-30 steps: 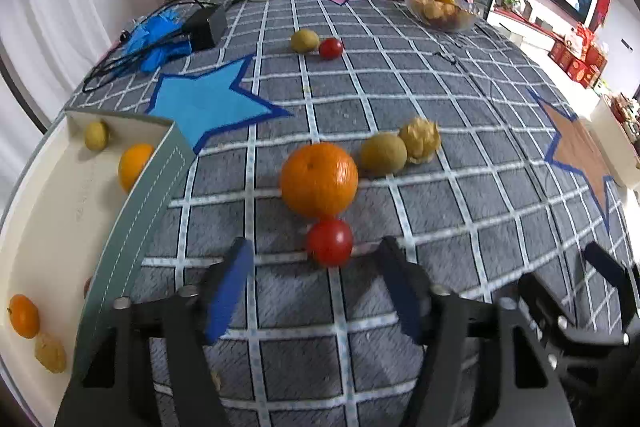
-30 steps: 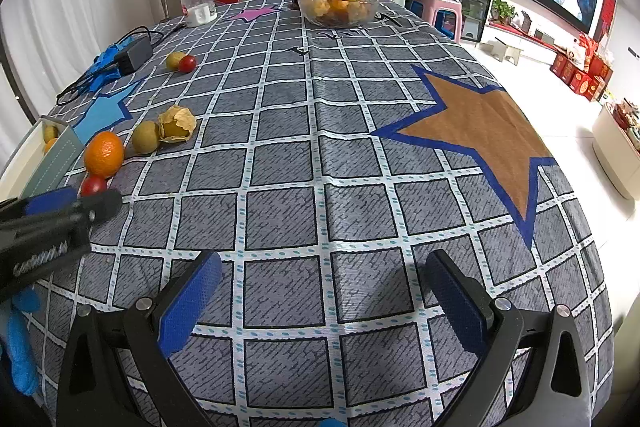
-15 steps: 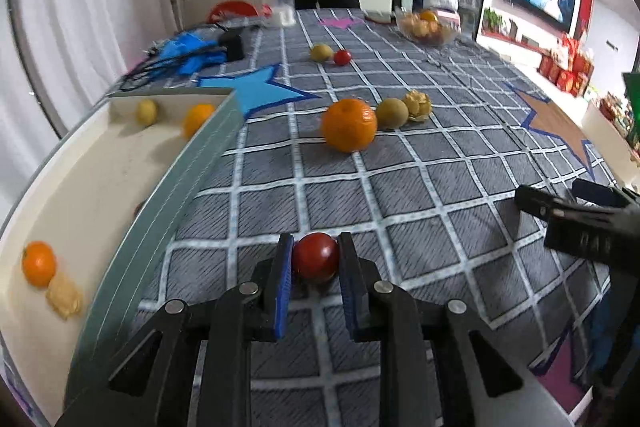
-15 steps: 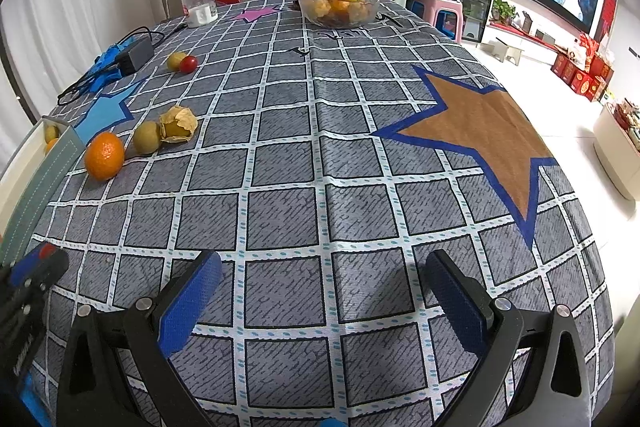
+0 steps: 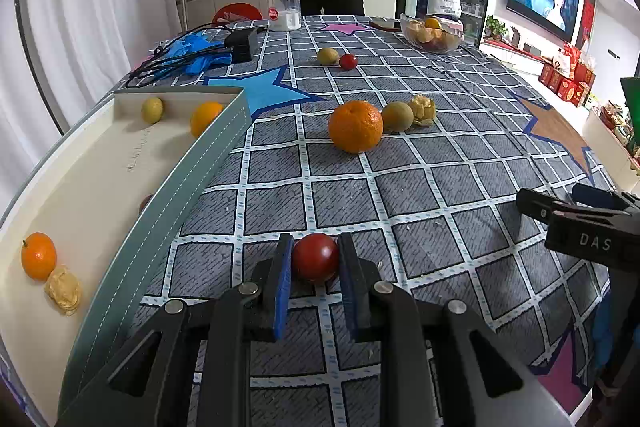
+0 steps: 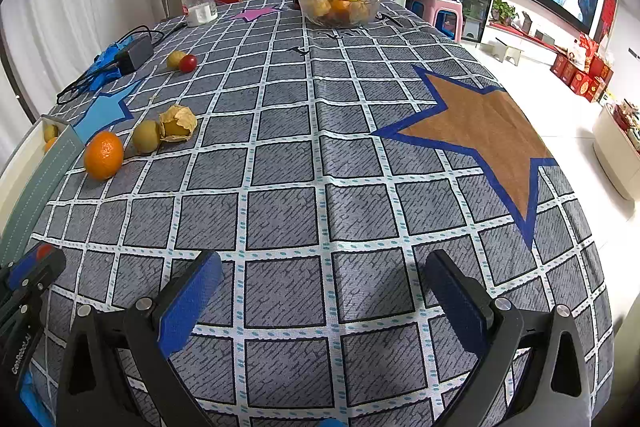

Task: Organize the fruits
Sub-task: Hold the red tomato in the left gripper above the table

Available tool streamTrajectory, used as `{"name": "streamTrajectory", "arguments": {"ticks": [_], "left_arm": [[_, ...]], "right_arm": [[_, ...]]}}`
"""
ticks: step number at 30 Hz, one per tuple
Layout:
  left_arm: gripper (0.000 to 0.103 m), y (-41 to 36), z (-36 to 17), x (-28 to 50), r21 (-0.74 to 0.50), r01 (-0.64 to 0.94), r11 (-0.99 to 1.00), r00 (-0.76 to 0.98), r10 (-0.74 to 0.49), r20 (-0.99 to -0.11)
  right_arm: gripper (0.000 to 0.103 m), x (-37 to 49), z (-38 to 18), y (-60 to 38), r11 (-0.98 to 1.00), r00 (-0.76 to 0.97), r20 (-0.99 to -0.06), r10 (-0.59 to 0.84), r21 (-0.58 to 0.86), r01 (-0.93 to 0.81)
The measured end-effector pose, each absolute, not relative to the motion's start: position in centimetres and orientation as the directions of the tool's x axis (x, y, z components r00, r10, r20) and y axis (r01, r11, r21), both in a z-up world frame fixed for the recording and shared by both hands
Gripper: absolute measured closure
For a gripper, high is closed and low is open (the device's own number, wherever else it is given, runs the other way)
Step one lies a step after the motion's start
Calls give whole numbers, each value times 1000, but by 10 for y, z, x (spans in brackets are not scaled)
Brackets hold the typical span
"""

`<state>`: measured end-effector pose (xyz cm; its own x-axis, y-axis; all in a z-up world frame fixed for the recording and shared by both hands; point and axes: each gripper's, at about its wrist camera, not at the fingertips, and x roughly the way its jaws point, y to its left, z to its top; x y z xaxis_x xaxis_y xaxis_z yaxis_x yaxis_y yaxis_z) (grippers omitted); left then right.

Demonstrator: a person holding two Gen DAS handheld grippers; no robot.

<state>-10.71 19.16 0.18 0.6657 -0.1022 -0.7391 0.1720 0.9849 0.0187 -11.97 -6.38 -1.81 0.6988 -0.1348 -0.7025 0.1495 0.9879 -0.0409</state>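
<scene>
Left claw (image 5: pixel 315 263) clamped on a cherry tomato (image 5: pixel 315 262); right claw (image 6: pixel 322 291) gaping and empty.

The tomato sits between the left claw's blue pads at the near edge of the surface (image 5: pixel 420 187), just beside the long wall of the tray (image 5: pixel 168 211), which lies along the left edge and holds small oranges and other fruits. An orange (image 5: pixel 355 126), a green fruit (image 5: pixel 397 116) and a husked fruit (image 5: pixel 422 109) lie mid-surface; a glass bowl (image 6: pixel 340 7) stands at the far edge.
</scene>
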Motion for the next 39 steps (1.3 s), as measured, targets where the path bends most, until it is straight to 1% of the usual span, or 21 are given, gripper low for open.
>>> {"name": "streamTrajectory", "arguments": {"ticks": [39], "left_arm": [[79, 192, 2, -109, 15, 173, 985, 665, -106, -739]], "right_arm": [[1, -119, -18, -62, 987, 696, -704, -143, -47, 154]]}}
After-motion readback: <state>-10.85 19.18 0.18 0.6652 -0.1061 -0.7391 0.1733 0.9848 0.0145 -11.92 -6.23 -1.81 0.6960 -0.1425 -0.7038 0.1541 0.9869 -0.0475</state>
